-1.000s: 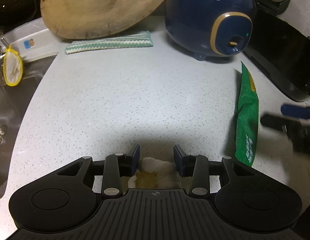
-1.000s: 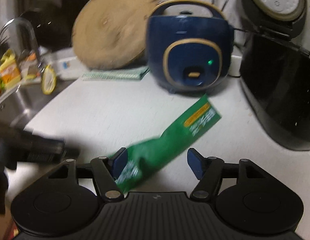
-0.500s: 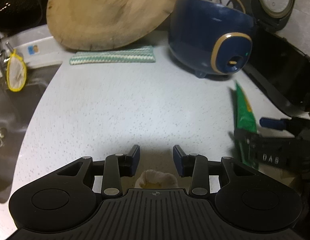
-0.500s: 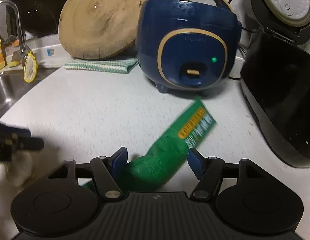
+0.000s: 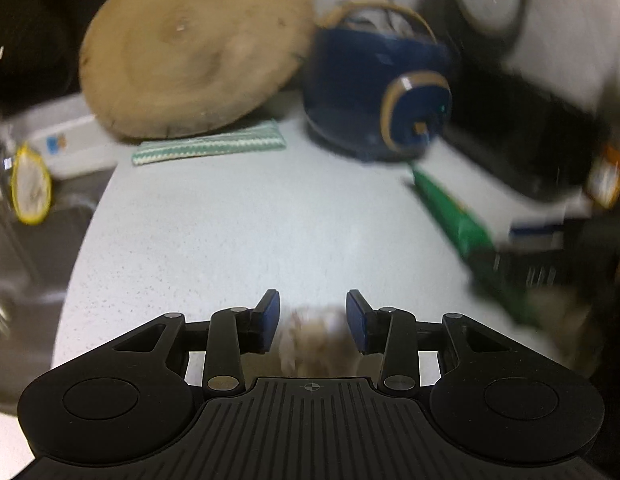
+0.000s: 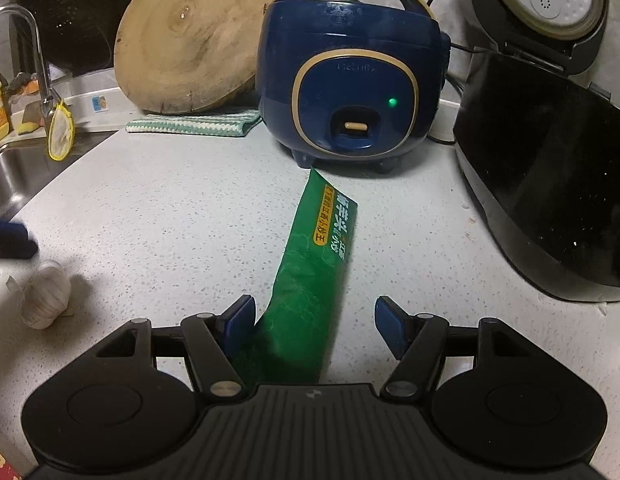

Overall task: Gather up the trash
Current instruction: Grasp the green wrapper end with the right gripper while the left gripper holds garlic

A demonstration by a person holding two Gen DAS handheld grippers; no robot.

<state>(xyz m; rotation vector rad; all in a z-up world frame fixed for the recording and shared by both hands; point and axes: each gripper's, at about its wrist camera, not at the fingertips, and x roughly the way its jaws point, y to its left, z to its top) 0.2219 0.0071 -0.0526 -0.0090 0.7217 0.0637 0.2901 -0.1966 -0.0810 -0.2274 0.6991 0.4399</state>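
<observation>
Right tool (image 6: 314,312) has its jaws spread wide over the near end of the green wrapper (image 6: 318,256), which lies flat on the speckled counter (image 6: 169,208) and runs away from the tool toward the blue rice cooker (image 6: 350,88). The wrapper sits off-centre in the gap, pressed against the left blue pad (image 6: 239,322) and clear of the right one; nothing is clamped. Left tool (image 5: 313,314) is also spread, with a whitish-brown garlic bulb (image 5: 314,340) low between its pads; that view is motion-blurred, so contact cannot be told. In the right wrist view the garlic bulb (image 6: 45,300) rests on the counter well left of the wrapper, just below the left tool's blue tip (image 6: 11,238). Behind: round wooden board (image 6: 193,36), striped cloth (image 6: 193,124), black cooker (image 6: 550,168), sink (image 6: 13,176).
</observation>
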